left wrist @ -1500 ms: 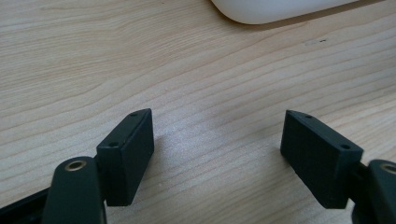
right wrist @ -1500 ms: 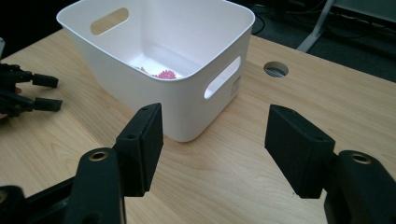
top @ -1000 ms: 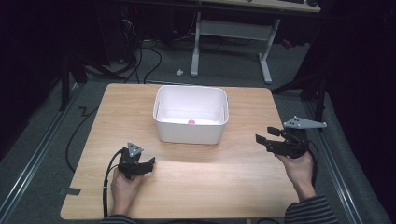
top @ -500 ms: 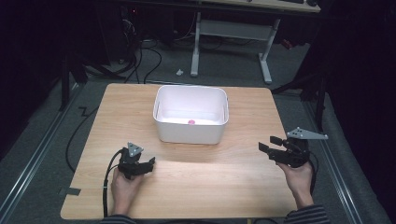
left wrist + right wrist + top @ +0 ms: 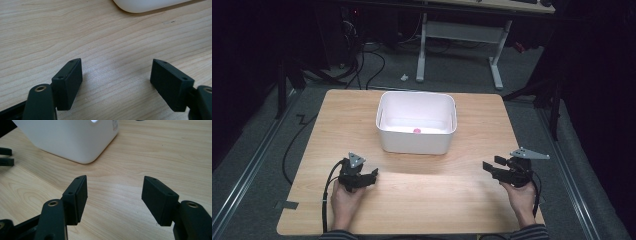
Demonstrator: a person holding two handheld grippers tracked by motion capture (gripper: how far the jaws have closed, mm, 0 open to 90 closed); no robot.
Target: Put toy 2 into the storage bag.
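Crosswise, long axis left-right: white bin [image 5: 416,122] between 2 open tongs.

Left tool [image 5: 373,175] and right tool [image 5: 490,165] rest low, both jaws apparently open, gripping nothing.

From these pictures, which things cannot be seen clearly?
- Small pink thing in the white tub: high view, too small to identify.
- Tub's inside: right gripper view, hidden by its own wall.
- Tub: left gripper view, cut off by the top edge.
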